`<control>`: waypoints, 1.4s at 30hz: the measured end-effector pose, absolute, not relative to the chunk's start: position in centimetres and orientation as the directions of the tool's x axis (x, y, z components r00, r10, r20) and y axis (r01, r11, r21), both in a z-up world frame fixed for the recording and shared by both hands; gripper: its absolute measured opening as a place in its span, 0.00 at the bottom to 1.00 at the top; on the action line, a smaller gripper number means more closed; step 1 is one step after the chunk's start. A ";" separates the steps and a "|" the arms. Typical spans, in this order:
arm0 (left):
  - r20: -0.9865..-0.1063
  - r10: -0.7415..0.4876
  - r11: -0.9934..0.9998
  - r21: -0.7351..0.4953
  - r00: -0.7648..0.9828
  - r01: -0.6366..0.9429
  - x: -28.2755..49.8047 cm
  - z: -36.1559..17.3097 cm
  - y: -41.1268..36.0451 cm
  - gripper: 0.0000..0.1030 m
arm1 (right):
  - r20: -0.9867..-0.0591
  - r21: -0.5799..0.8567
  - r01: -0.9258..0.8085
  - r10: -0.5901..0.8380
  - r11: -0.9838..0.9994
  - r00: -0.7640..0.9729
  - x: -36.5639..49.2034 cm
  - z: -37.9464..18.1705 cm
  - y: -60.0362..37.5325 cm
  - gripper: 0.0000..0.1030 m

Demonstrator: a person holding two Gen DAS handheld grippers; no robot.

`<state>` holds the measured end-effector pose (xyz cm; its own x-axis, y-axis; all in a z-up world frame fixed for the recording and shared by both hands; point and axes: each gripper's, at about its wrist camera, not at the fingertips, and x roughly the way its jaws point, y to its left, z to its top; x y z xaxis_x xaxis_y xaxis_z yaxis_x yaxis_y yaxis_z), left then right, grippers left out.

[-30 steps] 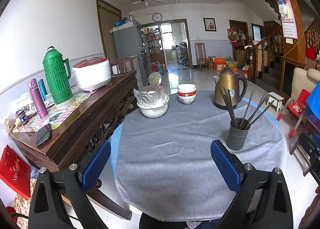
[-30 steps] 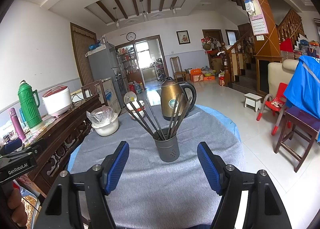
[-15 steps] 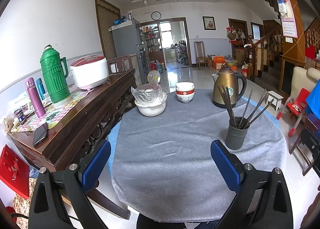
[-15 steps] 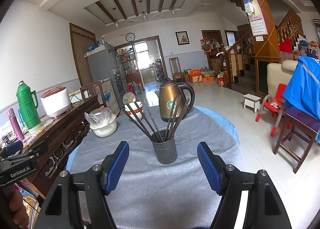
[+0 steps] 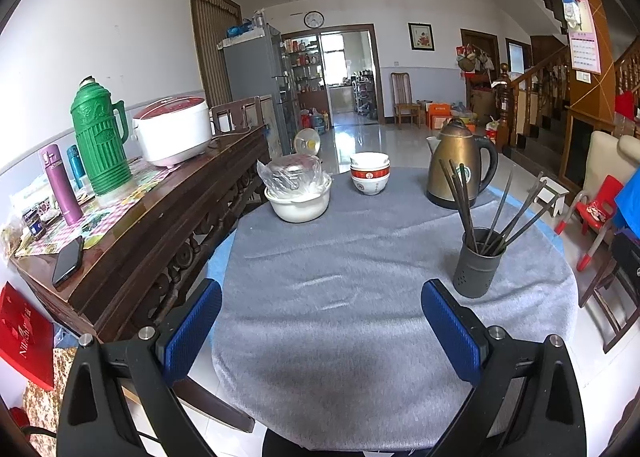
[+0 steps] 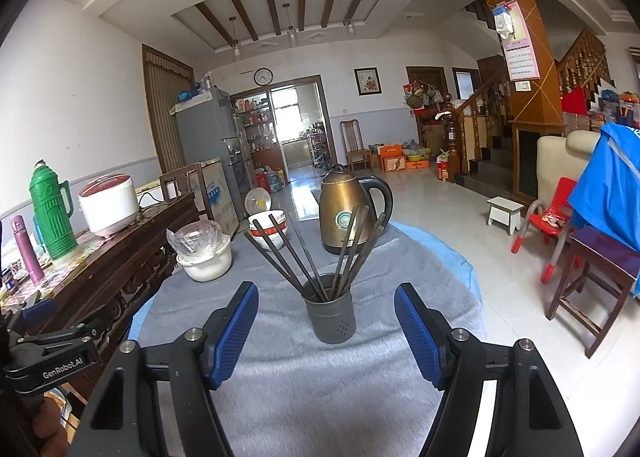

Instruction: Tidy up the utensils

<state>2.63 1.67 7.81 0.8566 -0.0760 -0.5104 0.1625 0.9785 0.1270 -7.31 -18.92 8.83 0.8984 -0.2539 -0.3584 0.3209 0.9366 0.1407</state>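
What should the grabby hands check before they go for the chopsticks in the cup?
1. Right gripper open, nothing between its fingers: ok.
2. Left gripper open and empty: ok.
3. Dark holder upright on the grey tablecloth: ok.
4. Chopsticks all standing in the holder, fanned out: ok.
5. Holder straight ahead of the right gripper: ok.
6. Kettle stands behind the holder, apart from it: ok.

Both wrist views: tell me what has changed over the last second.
Both tools have drawn back slightly from the round table. In the right wrist view the chopstick holder sits a little lower and smaller between the open right tool; in the left view more floor shows beyond the table edge. The left tool stays open and empty. Nothing was gripped or released; chopsticks, kettle and bowls kept their places.
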 end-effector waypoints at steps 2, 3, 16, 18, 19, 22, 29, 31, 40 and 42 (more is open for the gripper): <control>-0.511 -0.073 0.980 0.125 0.857 0.158 3.0 7.8 1.6 0.97 | -0.363 0.145 0.319 -0.250 0.936 0.898 -6.9 8.8 -19.1 0.72; -0.512 -0.072 0.980 0.124 0.856 0.157 3.2 7.8 1.6 0.97 | -0.366 0.148 0.318 -0.247 0.936 0.897 -6.6 8.7 -19.2 0.72; -0.544 -0.046 0.981 0.134 0.838 0.140 6.5 6.9 0.4 0.97 | -0.402 0.178 0.326 -0.234 0.929 0.885 -3.4 7.0 -21.1 0.72; -0.544 -0.039 0.981 0.137 0.838 0.135 7.0 6.9 0.1 0.97 | -0.404 0.186 0.330 -0.234 0.926 0.884 -3.0 6.8 -21.4 0.72; -0.546 -0.040 0.981 0.136 0.837 0.135 7.2 6.9 0.0 0.97 | -0.406 0.188 0.330 -0.233 0.925 0.884 -2.8 6.8 -21.6 0.72; -0.551 -0.042 0.982 0.130 0.834 0.135 7.7 6.9 -0.2 0.97 | -0.414 0.187 0.331 -0.231 0.925 0.880 -2.2 6.7 -21.7 0.72; -0.548 -0.050 0.982 0.127 0.835 0.142 8.2 7.5 -0.5 0.97 | -0.415 0.189 0.338 -0.237 0.922 0.878 -1.9 6.9 -22.0 0.72; -0.547 -0.054 0.982 0.122 0.835 0.144 8.3 7.7 -0.5 0.97 | -0.419 0.188 0.337 -0.235 0.923 0.877 -1.7 6.9 -21.9 0.72; -0.569 -0.058 0.982 0.113 0.820 0.149 10.1 6.9 -0.6 0.97 | -0.425 0.185 0.345 -0.241 0.920 0.872 -1.1 6.3 -22.6 0.72; -0.595 -0.056 0.983 0.106 0.802 0.147 11.1 5.9 -0.5 0.97 | -0.446 0.179 0.367 -0.257 0.913 0.857 -0.9 5.4 -23.5 0.72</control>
<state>11.14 -0.50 5.90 0.8015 -0.0557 -0.5954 0.1473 0.9834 0.1064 -0.86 -23.51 5.41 0.8572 -0.2572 -0.4461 0.3671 0.9128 0.1792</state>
